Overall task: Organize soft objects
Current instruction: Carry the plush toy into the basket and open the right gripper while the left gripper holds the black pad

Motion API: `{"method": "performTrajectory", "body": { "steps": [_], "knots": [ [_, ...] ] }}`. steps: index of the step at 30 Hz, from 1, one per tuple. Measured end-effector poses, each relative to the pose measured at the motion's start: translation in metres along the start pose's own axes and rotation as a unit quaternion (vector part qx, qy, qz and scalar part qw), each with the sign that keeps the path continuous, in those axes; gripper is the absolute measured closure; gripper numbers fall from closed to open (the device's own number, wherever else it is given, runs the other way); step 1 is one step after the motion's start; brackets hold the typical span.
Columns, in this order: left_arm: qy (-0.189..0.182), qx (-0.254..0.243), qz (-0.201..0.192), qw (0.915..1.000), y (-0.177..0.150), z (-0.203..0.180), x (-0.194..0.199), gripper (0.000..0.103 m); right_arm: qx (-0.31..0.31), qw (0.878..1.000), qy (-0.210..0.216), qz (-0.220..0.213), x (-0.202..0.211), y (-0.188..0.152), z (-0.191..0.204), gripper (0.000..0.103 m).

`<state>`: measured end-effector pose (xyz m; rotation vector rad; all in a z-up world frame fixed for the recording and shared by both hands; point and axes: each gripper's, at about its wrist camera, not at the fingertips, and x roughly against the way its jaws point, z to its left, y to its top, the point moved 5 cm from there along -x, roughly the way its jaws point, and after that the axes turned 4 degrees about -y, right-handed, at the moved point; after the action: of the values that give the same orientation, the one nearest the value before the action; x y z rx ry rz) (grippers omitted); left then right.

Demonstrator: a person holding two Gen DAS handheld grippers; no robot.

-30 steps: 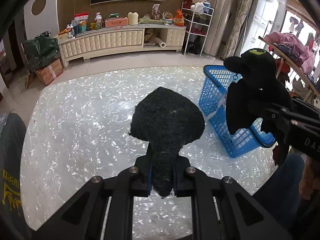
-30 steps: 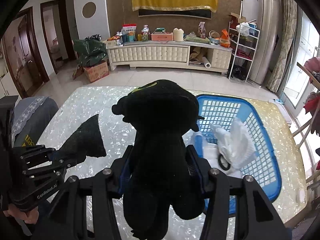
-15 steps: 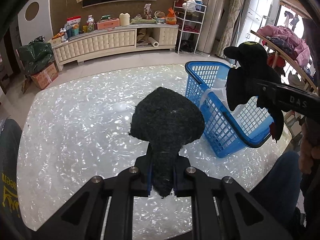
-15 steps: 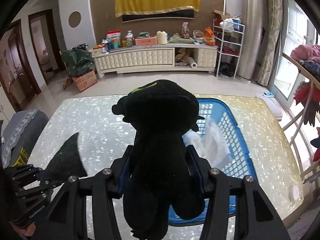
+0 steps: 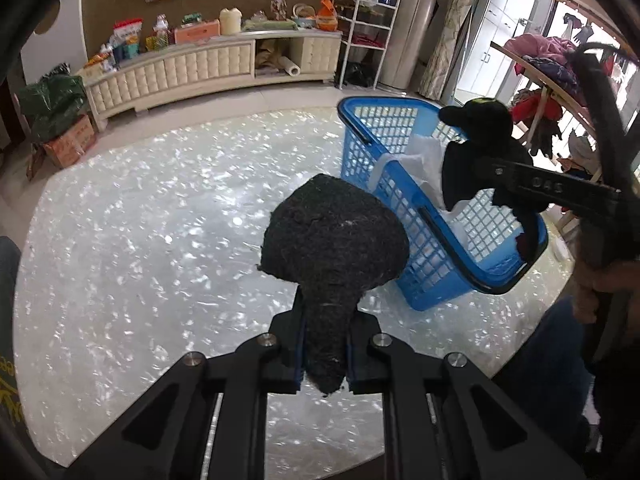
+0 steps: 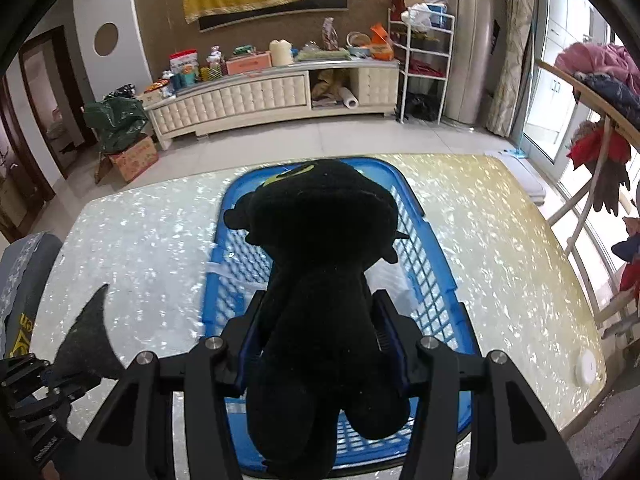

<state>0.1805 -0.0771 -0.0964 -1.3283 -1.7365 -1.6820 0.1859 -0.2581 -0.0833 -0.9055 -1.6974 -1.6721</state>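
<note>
Jaws of your left gripper clench the narrow end of a dark fuzzy piece, held above the pearly desk beside the blue basket. From the right wrist, your right gripper grasps the black plush toy by its body, over the basket's opening.
</note>
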Motion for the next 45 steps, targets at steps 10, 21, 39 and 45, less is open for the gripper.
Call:
{"method": "performTrajectory", "body": {
  "steps": [10, 21, 39, 45],
  "knots": [
    [0.004, -0.011, 0.008, 0.9999, 0.004, -0.007, -0.009, 0.090, -0.002, 0.999, -0.015, 0.037, -0.021, -0.003, -0.002, 0.053],
    [0.008, -0.012, 0.012, 0.9998, 0.001, -0.004, -0.010, 0.090, 0.002, 0.998, -0.015, 0.062, -0.029, -0.008, -0.005, 0.044],
    [0.004, -0.022, -0.029, 0.9993, -0.003, -0.011, 0.026, 0.090, 0.024, 0.999, -0.038, 0.018, 0.029, -0.008, -0.002, 0.001],
    [0.007, -0.026, -0.041, 0.9988, -0.004, -0.017, 0.036, 0.090, 0.026, 0.999, -0.030, -0.011, 0.056, -0.017, 0.004, 0.001]
  ]
}}
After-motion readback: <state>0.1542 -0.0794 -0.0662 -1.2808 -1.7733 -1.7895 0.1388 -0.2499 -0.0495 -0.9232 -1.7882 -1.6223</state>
